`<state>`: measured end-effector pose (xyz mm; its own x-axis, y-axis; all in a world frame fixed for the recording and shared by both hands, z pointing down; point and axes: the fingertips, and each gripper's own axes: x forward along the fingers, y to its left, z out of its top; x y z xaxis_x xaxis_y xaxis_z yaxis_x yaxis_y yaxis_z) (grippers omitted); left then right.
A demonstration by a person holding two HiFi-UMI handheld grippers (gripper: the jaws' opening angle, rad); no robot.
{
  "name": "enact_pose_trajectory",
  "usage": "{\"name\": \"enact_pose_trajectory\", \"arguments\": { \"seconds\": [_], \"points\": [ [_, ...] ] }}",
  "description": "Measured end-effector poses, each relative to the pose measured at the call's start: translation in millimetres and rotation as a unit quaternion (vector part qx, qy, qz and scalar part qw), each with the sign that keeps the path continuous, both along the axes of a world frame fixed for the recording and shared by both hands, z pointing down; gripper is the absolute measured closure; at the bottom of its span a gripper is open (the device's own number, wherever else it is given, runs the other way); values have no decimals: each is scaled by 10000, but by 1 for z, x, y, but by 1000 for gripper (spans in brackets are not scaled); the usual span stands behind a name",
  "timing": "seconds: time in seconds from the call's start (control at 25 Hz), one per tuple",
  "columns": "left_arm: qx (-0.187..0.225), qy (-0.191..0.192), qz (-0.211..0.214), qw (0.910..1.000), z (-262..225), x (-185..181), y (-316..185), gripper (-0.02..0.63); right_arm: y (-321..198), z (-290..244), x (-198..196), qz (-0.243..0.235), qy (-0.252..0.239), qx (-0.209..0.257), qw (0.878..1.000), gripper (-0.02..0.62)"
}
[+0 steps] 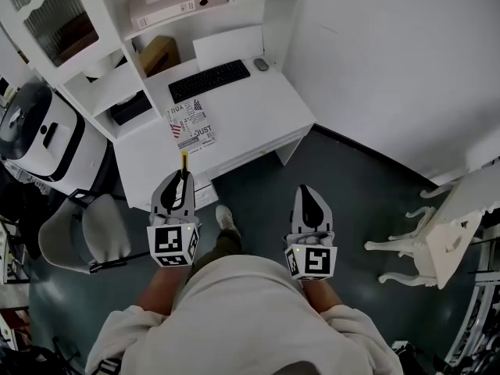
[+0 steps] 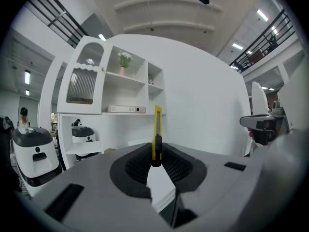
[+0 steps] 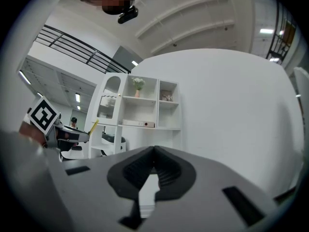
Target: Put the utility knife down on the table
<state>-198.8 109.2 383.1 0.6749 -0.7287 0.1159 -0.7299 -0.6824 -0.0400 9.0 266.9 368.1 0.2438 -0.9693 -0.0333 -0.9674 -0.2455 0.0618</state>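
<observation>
White office corner, dark floor, person standing just short of the table (image 1: pixel 258 123). The utility knife (image 2: pixel 157 134) is yellow, pinched edge-on between the left gripper (image 1: pixel 176 190) jaws, with its body sticking out past the tips toward the table's near edge. It is in the air, not yet on the table. The grip sits low on the handle, probably so the long end can be laid flat first. The right gripper (image 1: pixel 311 201) has its jaws together with nothing between them. It is held beside the left, over the floor, likely just kept out of the way.

On the table ahead of the knife lies a printed leaflet (image 1: pixel 192 123); farther back are a black keyboard (image 1: pixel 208 80) and a mouse (image 1: pixel 261 64). The bare white patch right of the leaflet looks like the easiest landing spot (the leaflet itself would also do). A shelf unit (image 1: pixel 94 22) rises behind the table, with a flat box (image 1: pixel 168 2) on it. A grey chair (image 1: pixel 78 237) stands left of the person, near the table's corner, and a white ornate chair (image 1: pixel 437 233) stands well apart on the right. Nothing blocks the straight path forward.
</observation>
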Motion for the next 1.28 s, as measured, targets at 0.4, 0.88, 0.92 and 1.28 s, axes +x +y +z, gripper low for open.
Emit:
{"name": "enact_pose_trajectory", "arguments": {
  "seconds": [0.4, 0.88, 0.92, 1.28],
  "points": [
    [-187, 135, 76, 9997, 17, 48, -66, 543, -63, 6, 45, 88, 127, -193, 9997, 592],
    [-507, 17, 346, 9981, 32, 112, -163, 543, -184, 2, 101, 149, 109, -245, 9995, 592],
    [-553, 17, 380, 9977, 33, 117, -171, 543, -194, 2, 105, 166, 100, -240, 9995, 592],
    [-704, -10, 424, 9966, 42, 144, -222, 543, -264, 7, 127, 44, 51, -260, 9996, 592]
  ]
}}
